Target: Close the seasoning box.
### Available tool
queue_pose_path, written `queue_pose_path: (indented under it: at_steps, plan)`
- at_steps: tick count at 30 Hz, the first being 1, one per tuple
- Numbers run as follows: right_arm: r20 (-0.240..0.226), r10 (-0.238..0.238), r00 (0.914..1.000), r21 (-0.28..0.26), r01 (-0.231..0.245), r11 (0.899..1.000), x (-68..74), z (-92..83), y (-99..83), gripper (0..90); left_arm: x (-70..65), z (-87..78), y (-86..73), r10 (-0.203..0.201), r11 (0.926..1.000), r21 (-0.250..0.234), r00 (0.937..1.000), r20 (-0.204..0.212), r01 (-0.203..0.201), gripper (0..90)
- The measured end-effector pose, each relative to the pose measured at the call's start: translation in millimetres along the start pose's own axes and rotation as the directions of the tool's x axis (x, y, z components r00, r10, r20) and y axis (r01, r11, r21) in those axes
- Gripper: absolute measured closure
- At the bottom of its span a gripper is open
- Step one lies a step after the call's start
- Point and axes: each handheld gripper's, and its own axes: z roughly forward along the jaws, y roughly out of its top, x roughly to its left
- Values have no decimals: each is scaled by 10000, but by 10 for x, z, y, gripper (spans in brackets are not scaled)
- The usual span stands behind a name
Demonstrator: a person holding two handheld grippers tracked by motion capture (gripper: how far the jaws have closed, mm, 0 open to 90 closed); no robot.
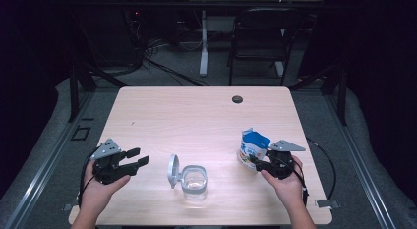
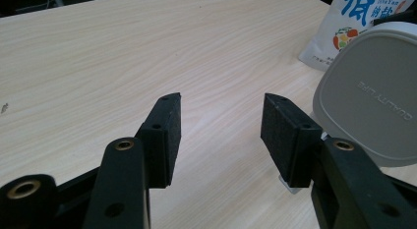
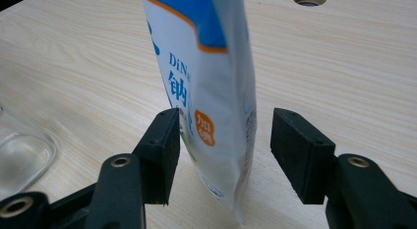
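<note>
A white and blue printed pouch (image 1: pixel 253 148) stands upright on the wooden table (image 1: pixel 196 116) at the right. My right gripper (image 1: pixel 259 165) is low at its base and open. In the right gripper view the pouch (image 3: pixel 206 91) stands between the two jaws of the right gripper (image 3: pixel 223 135), with a gap at the right pad (image 3: pixel 295 150). A clear glass container (image 1: pixel 195 177) with its grey lid (image 1: pixel 173 171) swung up sits near the front middle. My left gripper (image 1: pixel 139 157) is open at the front left with nothing between its jaws, pointing toward the lid (image 2: pixel 369 106).
A round cable hole (image 1: pixel 237 99) lies in the table's far right part. A black chair (image 1: pixel 258 37) and a desk leg stand beyond the far edge. Bare wood stretches across the middle and back of the table.
</note>
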Motion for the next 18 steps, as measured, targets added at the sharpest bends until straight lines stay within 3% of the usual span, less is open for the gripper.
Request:
queue_pose_path:
  at_steps: [6, 18]
  plan:
    - [-142, 114, 9998, -31, -114, 9999, 26, 74, -67, 436, -1, 0, 0, 5, 10000, -2, 10000, 1, -5, 506]
    - [137, -12, 9999, -252, 15, 9997, 75, 208, -102, 403, 11, 3, -8, -59, 9999, -114, 10000, -16, 59, 506]
